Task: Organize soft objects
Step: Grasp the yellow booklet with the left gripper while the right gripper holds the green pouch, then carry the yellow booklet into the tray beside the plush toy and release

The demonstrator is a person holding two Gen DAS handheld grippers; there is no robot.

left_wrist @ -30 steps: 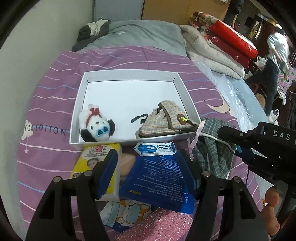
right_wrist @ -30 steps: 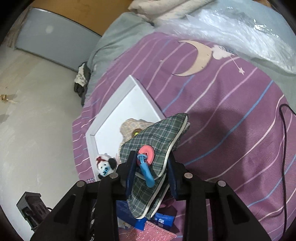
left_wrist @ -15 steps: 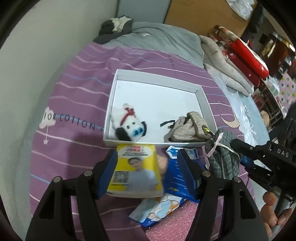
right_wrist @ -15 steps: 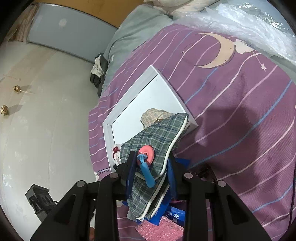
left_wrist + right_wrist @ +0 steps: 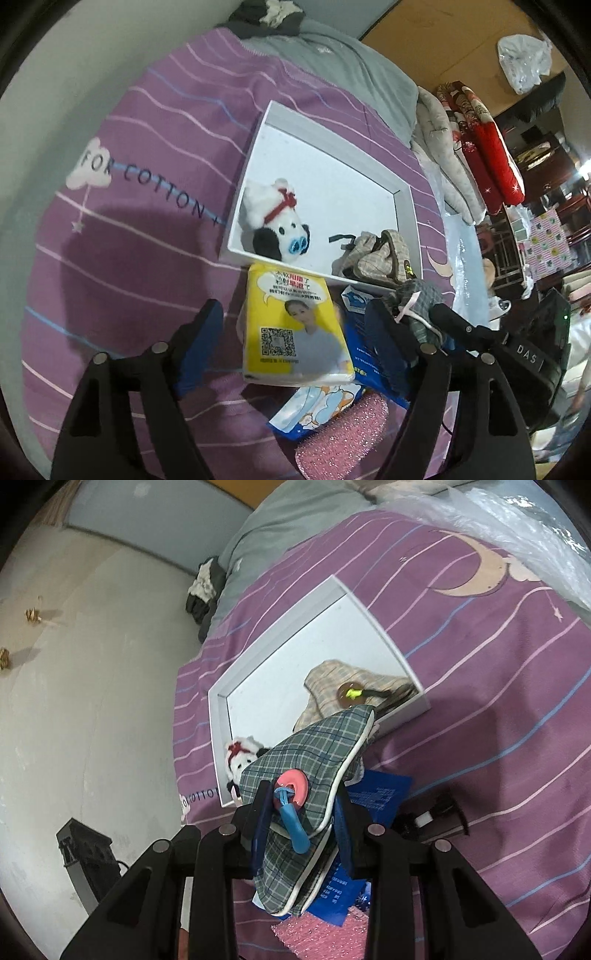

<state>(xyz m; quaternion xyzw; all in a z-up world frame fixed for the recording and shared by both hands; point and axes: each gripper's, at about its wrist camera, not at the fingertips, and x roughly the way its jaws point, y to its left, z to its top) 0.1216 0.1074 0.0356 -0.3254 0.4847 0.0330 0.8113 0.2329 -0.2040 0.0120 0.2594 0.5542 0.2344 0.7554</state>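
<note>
Since the earlier frame the left tongs have been swung from over the blue packet to straddle the yellow tissue pack; their jaws are opening wide, the pack lying between them unpressed. The right tongs are closed on the green plaid pouch, lifted off the purple bed sheet. Just ahead of both tongs the white tray is seen, holding the plush toy and the beige plaid pouch. A pink sponge lies below the left tongs.
</note>
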